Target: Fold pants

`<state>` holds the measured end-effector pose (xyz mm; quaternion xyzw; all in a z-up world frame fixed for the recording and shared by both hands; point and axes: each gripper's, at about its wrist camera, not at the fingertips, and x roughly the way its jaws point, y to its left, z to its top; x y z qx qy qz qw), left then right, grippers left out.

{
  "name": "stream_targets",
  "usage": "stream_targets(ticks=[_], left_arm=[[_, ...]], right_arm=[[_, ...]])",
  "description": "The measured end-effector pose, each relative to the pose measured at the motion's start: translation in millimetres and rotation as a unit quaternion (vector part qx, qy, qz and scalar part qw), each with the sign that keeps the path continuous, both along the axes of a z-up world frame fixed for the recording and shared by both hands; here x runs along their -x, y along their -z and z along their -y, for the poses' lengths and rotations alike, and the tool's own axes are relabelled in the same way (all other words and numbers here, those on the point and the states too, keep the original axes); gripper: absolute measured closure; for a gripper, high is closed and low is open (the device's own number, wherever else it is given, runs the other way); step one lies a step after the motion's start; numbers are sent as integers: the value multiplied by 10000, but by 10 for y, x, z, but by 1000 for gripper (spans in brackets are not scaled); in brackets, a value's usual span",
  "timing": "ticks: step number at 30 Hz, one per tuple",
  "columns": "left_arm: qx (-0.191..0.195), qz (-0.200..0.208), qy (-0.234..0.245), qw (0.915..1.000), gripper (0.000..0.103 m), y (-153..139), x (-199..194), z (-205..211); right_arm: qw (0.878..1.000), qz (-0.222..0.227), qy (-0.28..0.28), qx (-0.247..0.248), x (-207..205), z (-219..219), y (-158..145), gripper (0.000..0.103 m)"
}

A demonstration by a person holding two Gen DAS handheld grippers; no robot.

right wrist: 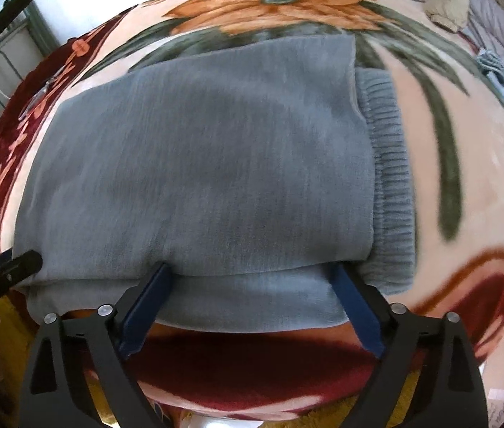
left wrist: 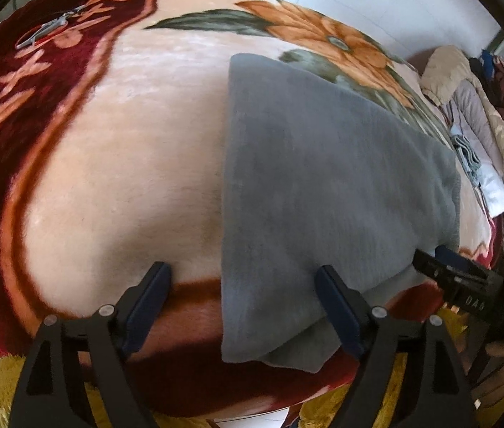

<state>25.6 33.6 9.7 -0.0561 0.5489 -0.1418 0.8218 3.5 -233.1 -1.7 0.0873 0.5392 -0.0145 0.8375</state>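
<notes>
Grey folded pants (left wrist: 323, 178) lie flat on a floral blanket (left wrist: 127, 142) that covers a bed. My left gripper (left wrist: 243, 271) stands open at the near edge. The pants' left edge runs between its fingers, and the right fingertip (left wrist: 323, 274) rests on the cloth. My right gripper (right wrist: 252, 271) is open too, straddling the near edge of the pants (right wrist: 216, 160). Its fingertips (right wrist: 161, 271) sit at the hem of the top layer. The ribbed waistband (right wrist: 391, 178) pokes out on the right. Each gripper shows in the other's view: right gripper (left wrist: 430, 258), left gripper (right wrist: 20, 260).
A metal clip (left wrist: 49, 30) lies on the dark red border at the far left. A heap of clothes and quilts (left wrist: 473, 107) and a grey fringed cloth (right wrist: 501, 71) sit at the right end of the bed. A yellow shaggy rug (left wrist: 2, 385) lies below the near edge.
</notes>
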Motion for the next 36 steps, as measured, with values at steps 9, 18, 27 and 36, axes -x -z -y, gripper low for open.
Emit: stream_targets(ticks=[9,18,27,36], left_arm=[[538,153,-150,9983,20,-29,29,-136],[877,69,-339,9955,54,-28,31,-229],[1216,231,-75,9923,90,-236,86,-167],[843,719,508,9925,91,-734,221,266]], right_arm=[[9987,491,48,-104,319,-82,-389,26],[9964,702,-50,-482,526,-144,-450,26],[9908,791,-49,-1098,718,-50,-340,27],[9826,1001,369,-1521,817,286,-337,27]])
